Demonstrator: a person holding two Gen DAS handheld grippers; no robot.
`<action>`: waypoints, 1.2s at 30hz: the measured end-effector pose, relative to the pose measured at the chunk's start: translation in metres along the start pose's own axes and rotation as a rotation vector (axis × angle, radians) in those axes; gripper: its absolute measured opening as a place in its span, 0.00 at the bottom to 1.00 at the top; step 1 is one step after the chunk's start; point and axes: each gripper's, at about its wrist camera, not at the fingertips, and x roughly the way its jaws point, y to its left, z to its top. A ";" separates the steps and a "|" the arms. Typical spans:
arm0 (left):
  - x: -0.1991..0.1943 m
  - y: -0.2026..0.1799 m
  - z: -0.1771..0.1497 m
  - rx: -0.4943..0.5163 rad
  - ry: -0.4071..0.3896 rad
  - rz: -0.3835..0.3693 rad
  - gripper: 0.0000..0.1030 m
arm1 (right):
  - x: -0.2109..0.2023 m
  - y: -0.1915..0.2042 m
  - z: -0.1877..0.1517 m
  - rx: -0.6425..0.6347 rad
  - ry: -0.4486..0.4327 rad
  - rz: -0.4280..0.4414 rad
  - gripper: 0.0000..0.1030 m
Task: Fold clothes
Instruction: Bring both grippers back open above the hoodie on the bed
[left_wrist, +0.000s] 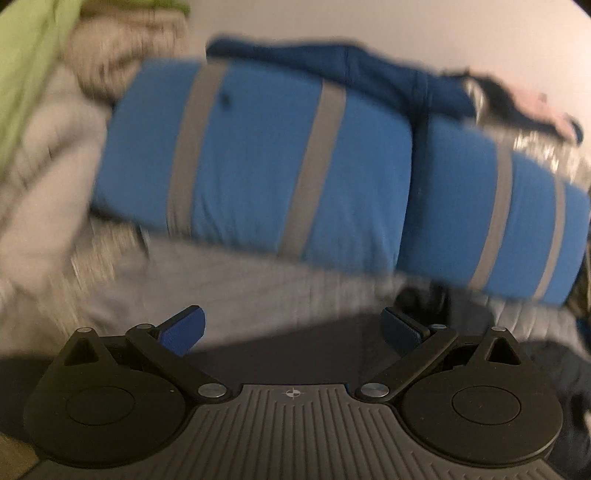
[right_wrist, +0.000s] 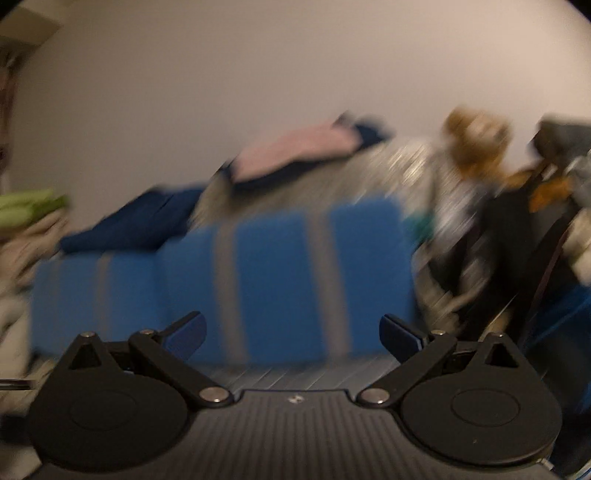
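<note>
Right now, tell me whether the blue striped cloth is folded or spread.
Folded. The blue striped cloth lies as a thick, rounded bundle with doubled edges, not flat. Both views are blurred, so the number of folds cannot be told.

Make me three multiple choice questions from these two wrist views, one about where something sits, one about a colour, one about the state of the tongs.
1. Where does the dark navy garment lie?
A. on top of the blue striped garment, towards the wall
B. between the left tongs
C. on the green fabric

2. What colour are the stripes on the blue striped garment?
A. red
B. grey
C. yellow

3. How do the left tongs and right tongs stand?
A. both shut on cloth
B. only the left holds cloth
C. both open, holding nothing

Answers: 1 A, it drapes along the blue garment's far top edge. 2 B, grey bands cross the blue. 3 C, each view shows the fingers apart with nothing between them.
</note>
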 end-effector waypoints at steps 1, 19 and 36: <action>0.010 0.000 -0.010 0.001 0.026 -0.001 1.00 | 0.004 0.012 -0.014 0.006 0.033 0.034 1.00; 0.065 -0.017 -0.088 0.179 0.115 0.054 1.00 | 0.036 0.110 -0.125 0.010 0.162 0.203 1.00; 0.071 -0.018 -0.089 0.175 0.115 0.050 1.00 | 0.032 0.091 -0.125 0.115 0.145 0.235 1.00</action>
